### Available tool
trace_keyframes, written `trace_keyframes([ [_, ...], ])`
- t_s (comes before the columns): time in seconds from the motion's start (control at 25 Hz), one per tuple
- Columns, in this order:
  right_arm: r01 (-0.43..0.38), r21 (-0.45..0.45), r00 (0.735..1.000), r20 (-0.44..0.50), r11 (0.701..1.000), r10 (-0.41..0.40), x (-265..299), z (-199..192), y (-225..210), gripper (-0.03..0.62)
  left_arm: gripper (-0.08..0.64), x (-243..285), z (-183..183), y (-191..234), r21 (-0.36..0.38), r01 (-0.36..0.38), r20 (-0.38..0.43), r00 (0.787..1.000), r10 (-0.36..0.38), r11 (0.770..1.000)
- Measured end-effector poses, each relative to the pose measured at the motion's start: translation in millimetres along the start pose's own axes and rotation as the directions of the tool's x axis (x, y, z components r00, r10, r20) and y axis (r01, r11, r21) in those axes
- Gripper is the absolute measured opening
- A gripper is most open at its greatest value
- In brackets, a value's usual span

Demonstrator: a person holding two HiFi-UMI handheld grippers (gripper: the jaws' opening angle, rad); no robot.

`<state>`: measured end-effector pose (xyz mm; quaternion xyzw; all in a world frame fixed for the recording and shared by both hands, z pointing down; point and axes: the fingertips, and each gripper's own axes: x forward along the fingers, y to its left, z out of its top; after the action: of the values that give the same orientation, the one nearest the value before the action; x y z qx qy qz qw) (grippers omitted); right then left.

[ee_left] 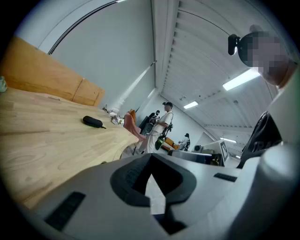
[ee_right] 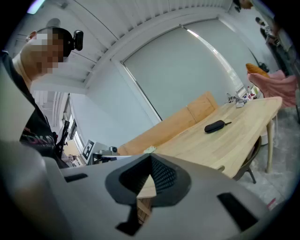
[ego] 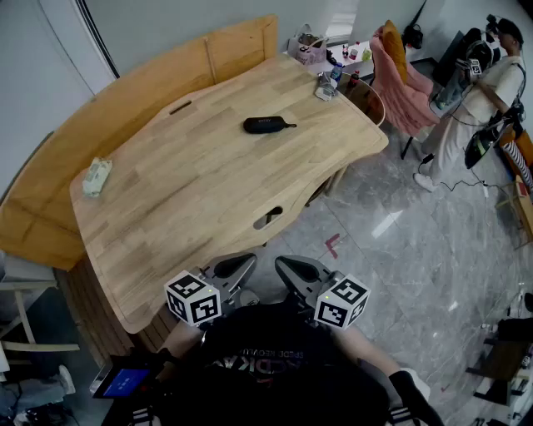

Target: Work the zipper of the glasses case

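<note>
A: How far along is the task?
B: Not begun. The glasses case (ego: 268,125) lies closed and untouched on the far part of the table (ego: 191,200).
A: And the tongs?
B: Left gripper (ego: 241,265) and right gripper (ego: 287,266) have jaws together, empty, at the near edge, well apart from the case.

My pale workroom, seen over the big wooden table (ego: 208,191)

A wooden bench (ego: 50,200) wraps the table from nine to twelve o'clock, against a plain pale wall (ego: 166,25). At one o'clock a chair (ego: 407,148) is draped with pink cloth (ego: 404,96). Glossy grey marble floor (ego: 400,250) spreads to my three o'clock. Strip lights (ee_left: 241,78) glow on the ribbed ceiling.
</note>
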<state>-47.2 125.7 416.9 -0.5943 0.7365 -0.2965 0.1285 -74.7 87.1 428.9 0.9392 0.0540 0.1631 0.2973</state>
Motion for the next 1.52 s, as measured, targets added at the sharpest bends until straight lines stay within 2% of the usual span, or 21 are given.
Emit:
trace_keyframes([
  [0.44, 0.001, -0.004, 1.0, -0.008, 1.0, -0.001, -1, -1, 2, 0.014, 0.011, -1, -2, -3, -0.006, 0.001, 0.001, 1.0, -0.001, 1.0],
  [0.8, -0.033, -0.015, 0.999, -0.004, 0.999, 0.033, 2, -1, 9, 0.015, 0.011, -4, -3, 0, -0.015, 0.001, 0.006, 1.0, 0.0, 1.0],
  [1.52, 0.005, 0.003, 1.0, 0.019, 1.0, -0.005, -1, 5, -2, 0.014, 0.011, -8, 0, 5, 0.002, -0.02, 0.019, 1.0, 0.02, 1.0],
])
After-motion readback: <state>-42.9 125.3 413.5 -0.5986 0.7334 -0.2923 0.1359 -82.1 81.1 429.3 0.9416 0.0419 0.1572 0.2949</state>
